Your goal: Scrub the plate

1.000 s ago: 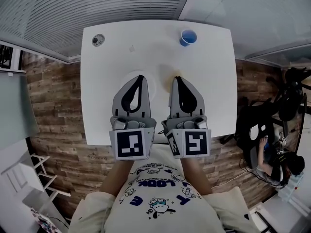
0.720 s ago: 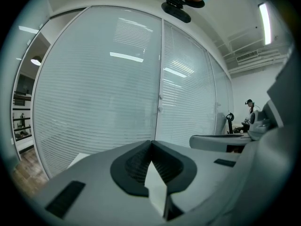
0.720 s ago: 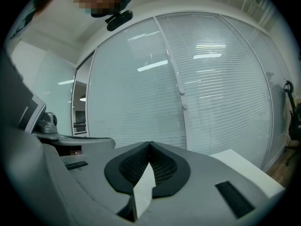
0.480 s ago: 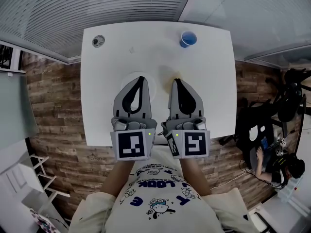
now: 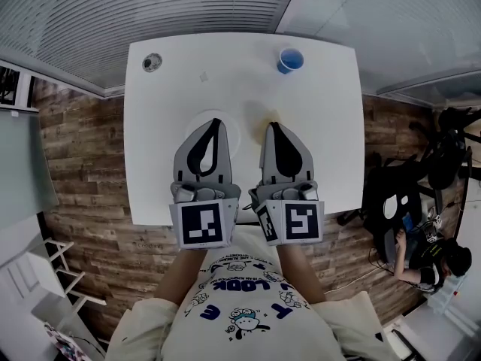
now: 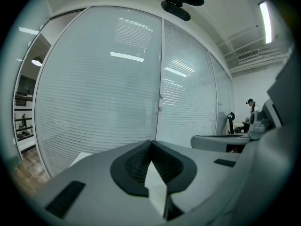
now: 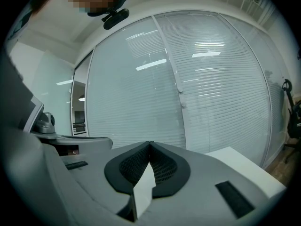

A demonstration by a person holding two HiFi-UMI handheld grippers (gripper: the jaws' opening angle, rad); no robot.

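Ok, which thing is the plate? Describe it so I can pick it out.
Find the white table, then its middle. The plate is the flat round disc partly under the left gripper, whose jaws are shut. Unlike the blue cup at the far edge and the tan piece to its right, it is white on white, marked only by a faint rim.

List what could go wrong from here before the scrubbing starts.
1. The white plate barely stands out from the white table, and the left gripper covers much of it, so its rim is easy to misjudge.
2. Both grippers are shut and empty. The right gripper hides most of a pale item at its tip, probably the scrubber, and could shove it.
3. The blue cup stands near the far edge; an overreach might tip it.
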